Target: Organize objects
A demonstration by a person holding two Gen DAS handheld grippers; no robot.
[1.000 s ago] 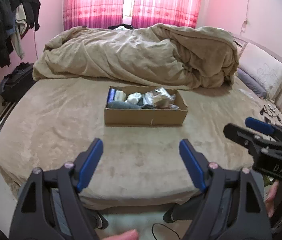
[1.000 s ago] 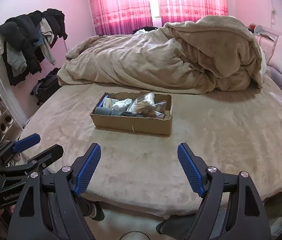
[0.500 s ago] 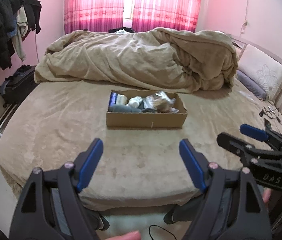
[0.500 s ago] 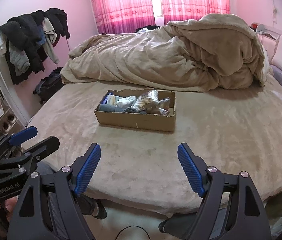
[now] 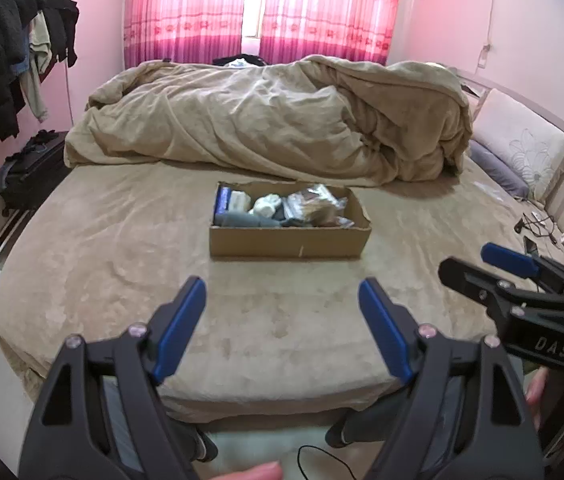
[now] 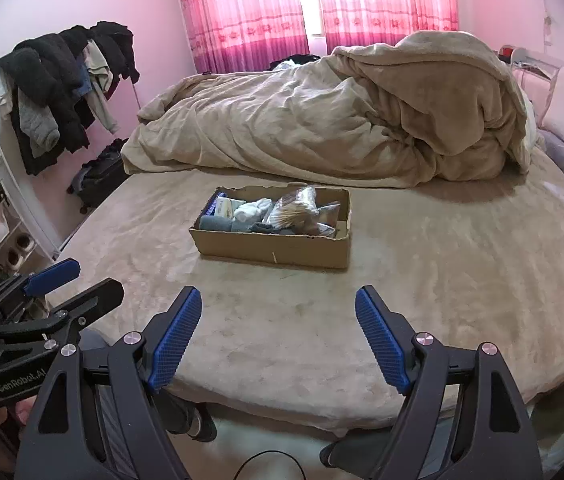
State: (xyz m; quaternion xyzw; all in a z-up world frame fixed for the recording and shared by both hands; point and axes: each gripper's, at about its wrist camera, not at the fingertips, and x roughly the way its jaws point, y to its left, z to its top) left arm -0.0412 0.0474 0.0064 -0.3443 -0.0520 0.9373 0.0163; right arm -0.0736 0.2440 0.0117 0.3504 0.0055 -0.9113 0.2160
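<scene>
An open cardboard box sits mid-bed on the beige sheet. It holds several items: a blue-and-white packet, white socks, a grey roll and clear plastic bags. My left gripper is open and empty, above the bed's near edge, well short of the box. My right gripper is open and empty, likewise short of the box. Each gripper shows at the side of the other's view.
A crumpled beige duvet lies behind the box. Pillows are at the right. Clothes hang on a rack at the left, with a dark suitcase below. Cables lie at the bed's right edge.
Both grippers have moved forward toward the bed, so the box looks slightly nearer and more centred. Both stay open and empty.
</scene>
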